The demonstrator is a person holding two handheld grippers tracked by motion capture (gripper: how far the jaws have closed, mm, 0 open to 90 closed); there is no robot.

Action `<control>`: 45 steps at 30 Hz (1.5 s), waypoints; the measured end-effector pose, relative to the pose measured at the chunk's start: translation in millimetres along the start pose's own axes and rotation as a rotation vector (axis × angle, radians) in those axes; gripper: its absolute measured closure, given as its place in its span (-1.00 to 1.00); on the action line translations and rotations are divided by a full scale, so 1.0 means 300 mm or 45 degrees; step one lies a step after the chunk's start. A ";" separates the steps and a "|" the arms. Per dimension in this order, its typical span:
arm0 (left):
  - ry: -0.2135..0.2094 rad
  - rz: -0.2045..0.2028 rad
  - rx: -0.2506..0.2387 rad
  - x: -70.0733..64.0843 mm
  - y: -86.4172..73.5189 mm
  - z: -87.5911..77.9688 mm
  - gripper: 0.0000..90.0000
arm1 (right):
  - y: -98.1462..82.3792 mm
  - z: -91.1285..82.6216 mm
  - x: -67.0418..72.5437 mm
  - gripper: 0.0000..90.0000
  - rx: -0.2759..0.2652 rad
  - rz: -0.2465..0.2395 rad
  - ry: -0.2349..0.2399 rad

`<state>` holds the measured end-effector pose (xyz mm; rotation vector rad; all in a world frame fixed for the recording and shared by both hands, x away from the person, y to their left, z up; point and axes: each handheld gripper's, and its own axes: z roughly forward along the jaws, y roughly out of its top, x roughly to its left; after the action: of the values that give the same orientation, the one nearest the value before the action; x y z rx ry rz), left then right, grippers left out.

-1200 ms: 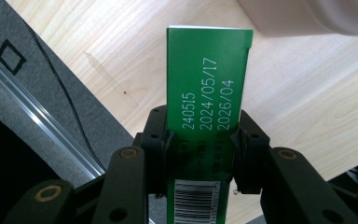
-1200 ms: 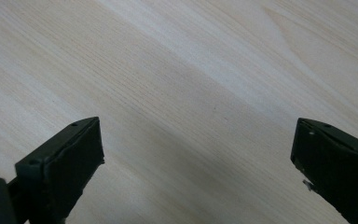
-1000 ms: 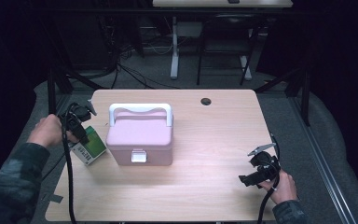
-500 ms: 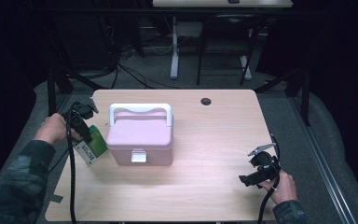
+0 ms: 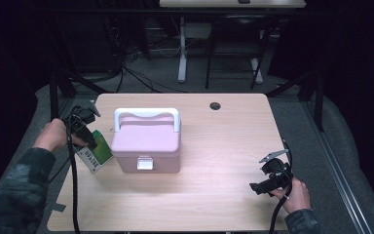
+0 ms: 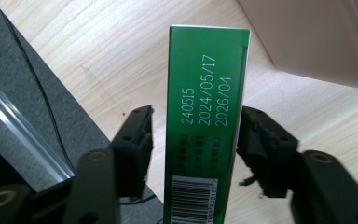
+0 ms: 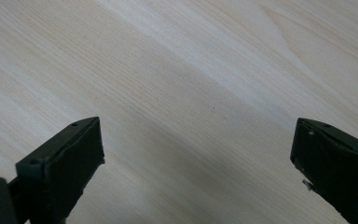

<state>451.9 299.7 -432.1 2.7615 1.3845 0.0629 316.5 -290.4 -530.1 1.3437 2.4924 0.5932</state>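
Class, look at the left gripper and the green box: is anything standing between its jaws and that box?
Nothing visible does. The green box sits directly between the left gripper's jaws, which have just been opening, leaving a small gap on each side. The pink case stands beside the box, not between.

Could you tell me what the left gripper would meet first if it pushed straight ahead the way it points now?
The green box: it already stands between the left gripper's jaws, which have just been opening and now show gaps on both sides. Beyond it lies the table, probably next.
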 end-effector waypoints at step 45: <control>0.000 0.010 -0.434 -0.074 -0.017 -0.142 -0.99 | 0.145 -0.079 0.070 -1.00 -0.152 -0.040 0.126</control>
<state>432.0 286.1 -390.3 2.4848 1.2303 0.2718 327.8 -256.9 -489.5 1.2577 2.5054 0.8060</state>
